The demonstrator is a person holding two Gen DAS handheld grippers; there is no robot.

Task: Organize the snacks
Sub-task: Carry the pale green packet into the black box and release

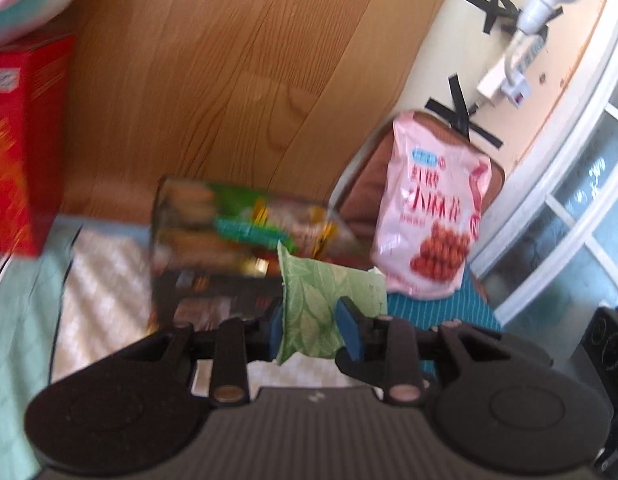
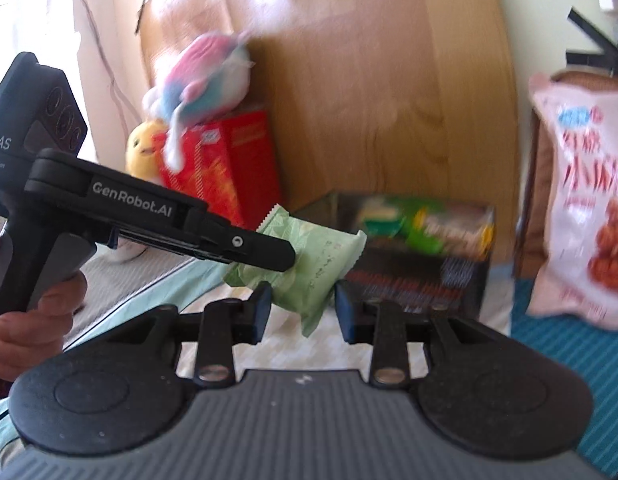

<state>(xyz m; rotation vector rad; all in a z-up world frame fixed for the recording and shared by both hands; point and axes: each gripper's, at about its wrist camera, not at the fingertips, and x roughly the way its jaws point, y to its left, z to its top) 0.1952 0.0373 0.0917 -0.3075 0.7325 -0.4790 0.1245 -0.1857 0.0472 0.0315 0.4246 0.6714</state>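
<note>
1. Left claw (image 1: 311,330): narrow, its blue pads clamped on a green leaf-print snack packet (image 1: 323,308). The packet is off the bed, carried in the air.
2. Right claw (image 2: 301,312): jaws part-way apart. In the right wrist view the lower end of the green leaf-print snack packet (image 2: 309,268) hangs between the right claw's blue pads; whether they press on it cannot be told, and a gap shows on the right-hand side.
3. Key relation: the packet's long axis runs up and away from the left claw, tilted, with the crimped end uppermost. The left hand (image 2: 33,320) has the grip, so it is judged the nearer and the one to place it.
4. Landmark: a dark snack box (image 1: 213,240) with green and yellow packs on it, lying on the bed. The held packet is in front of this box, just above its near edge in both views.
5. Right of the dark box: a pink snack bag (image 1: 427,216) printed with red characters and a pile of reddish-brown balls, leaning on a brown cushion (image 1: 361,184); text too blurred to read.
6. Left of the dark box: a red carton (image 1: 21,148), upright; a pastel plush toy (image 2: 205,76) sits on it and a yellow plush (image 2: 143,150) is beside it.
7. Writing legible: "GenRobot.AI" on the left claw's arm, "DAS" on its body.
8. Behind all: a wooden headboard (image 1: 229,60).
</note>
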